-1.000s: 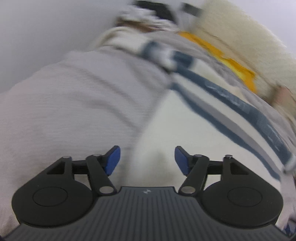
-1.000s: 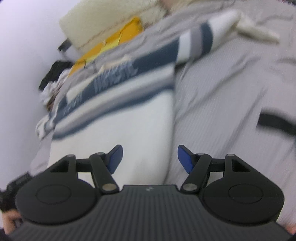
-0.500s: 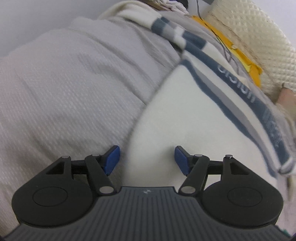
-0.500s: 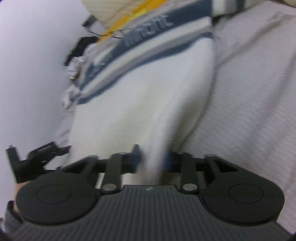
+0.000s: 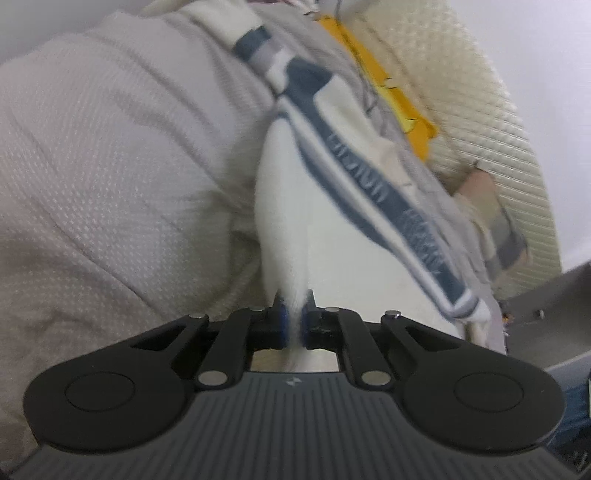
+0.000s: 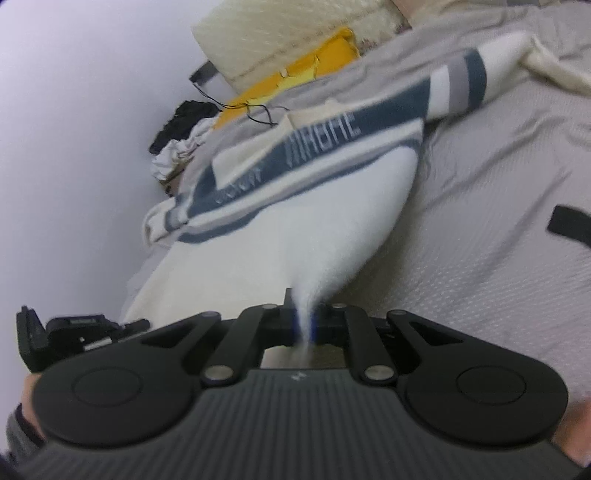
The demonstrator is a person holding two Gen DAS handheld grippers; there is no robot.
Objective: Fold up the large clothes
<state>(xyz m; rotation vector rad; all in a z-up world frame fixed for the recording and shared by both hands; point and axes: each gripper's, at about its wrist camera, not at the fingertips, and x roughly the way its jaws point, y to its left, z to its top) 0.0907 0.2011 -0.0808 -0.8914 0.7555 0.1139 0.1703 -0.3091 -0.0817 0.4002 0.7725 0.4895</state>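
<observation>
A large cream sweater (image 5: pixel 332 229) (image 6: pixel 295 221) with dark blue and grey chest stripes and pale lettering lies on a grey bed cover (image 5: pixel 110 166) (image 6: pixel 498 221). My left gripper (image 5: pixel 293 325) is shut on a pinch of the sweater's plain cream lower edge, and the cloth rises in a ridge from its blue pads. My right gripper (image 6: pixel 303 326) is shut on another part of that cream lower edge, pulled into a peak. In the right wrist view the left gripper shows at the lower left. One striped sleeve (image 6: pixel 458 85) stretches toward the far right.
A quilted cream headboard or pillow (image 5: pixel 480 110) (image 6: pixel 295 33) and a yellow cloth (image 5: pixel 388 88) (image 6: pixel 295 77) lie beyond the sweater. Dark and white clothes (image 6: pixel 181 136) are heaped by the white wall. A black strap (image 6: pixel 570 221) lies on the cover at right.
Both grippers went from open above the sweater's lower edge to shut on it, the right one first. Both have since lifted, drawing the cream cloth up into ridges.
</observation>
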